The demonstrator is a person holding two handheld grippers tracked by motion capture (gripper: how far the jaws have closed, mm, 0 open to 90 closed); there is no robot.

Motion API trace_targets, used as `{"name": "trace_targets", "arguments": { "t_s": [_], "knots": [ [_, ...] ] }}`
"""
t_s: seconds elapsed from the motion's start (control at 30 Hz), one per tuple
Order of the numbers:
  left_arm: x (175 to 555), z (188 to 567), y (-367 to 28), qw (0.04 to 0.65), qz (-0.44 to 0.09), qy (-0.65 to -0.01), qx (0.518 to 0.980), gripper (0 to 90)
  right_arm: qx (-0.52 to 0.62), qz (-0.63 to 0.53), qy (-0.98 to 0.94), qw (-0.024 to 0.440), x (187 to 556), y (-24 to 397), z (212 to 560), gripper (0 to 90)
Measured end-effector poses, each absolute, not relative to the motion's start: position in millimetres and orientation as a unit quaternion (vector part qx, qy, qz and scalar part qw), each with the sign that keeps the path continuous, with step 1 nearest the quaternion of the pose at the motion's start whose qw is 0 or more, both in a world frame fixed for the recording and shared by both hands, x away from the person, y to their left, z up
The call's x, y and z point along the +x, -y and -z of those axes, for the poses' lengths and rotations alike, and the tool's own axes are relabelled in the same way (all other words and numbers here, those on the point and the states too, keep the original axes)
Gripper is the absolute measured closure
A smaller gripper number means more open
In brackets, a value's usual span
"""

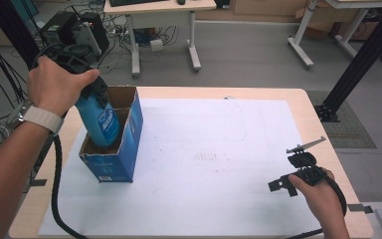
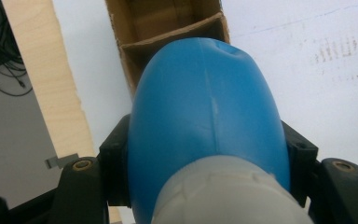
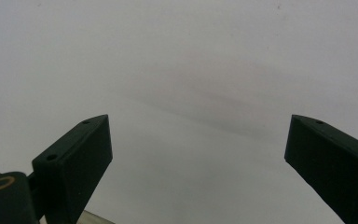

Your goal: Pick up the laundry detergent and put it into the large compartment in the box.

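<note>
Left gripper (image 1: 97, 94) at the table's left side, held in the left hand (image 1: 54, 87), wrist strapped with a pale band (image 1: 42, 118); black cable (image 1: 55, 184) trailing down past the table edge. Jaws clamped on either side of a blue bottle (image 1: 102, 122), just below its pale cap (image 2: 223, 191), as seen in the left gripper view, where the blue body (image 2: 205, 107) sits pressed between both black jaws. Bottle upright to slightly tilted, lower part inside the near compartment of an open blue cardboard box (image 1: 124, 149); whether its base touches the box floor cannot be told. Box interior brown, split by a cardboard divider (image 2: 168, 37) into two compartments, the far one (image 2: 158, 18) open behind the bottle. Box standing on a white sheet (image 1: 204, 164) covering most of a light wooden table (image 1: 313, 119), near the sheet's left edge. Faint grey smudge marks (image 1: 211, 156) on the sheet toward the middle. Right gripper (image 1: 281, 185) low at the table's right front, well apart from the box, held in the right hand (image 1: 318, 191), with a grey plate (image 1: 306, 144) on top. Jaws spread wide in the right gripper view, one black pad (image 3: 77, 158) at the left and one (image 3: 331, 158) at the right, nothing between them, plain white surface (image 3: 191, 70) beyond. Background: grey floor, a desk frame (image 1: 164, 35) with tangled cables beneath, and a black post (image 1: 363, 55) at the right.
</note>
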State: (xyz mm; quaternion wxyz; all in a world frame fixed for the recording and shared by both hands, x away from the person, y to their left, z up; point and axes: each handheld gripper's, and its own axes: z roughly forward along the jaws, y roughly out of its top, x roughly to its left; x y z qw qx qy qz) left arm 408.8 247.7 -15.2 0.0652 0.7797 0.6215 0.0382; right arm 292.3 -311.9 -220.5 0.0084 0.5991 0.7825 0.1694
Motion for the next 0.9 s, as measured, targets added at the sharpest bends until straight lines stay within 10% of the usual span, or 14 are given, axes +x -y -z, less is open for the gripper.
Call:
{"name": "trace_targets", "arguments": {
  "t_s": [0.9],
  "knots": [
    [413,92,-248,0.065,-0.045,-0.626,0.775,37.6,0.599,-0.168,-0.783,0.007,293,311,222,7.3]
  ]
}}
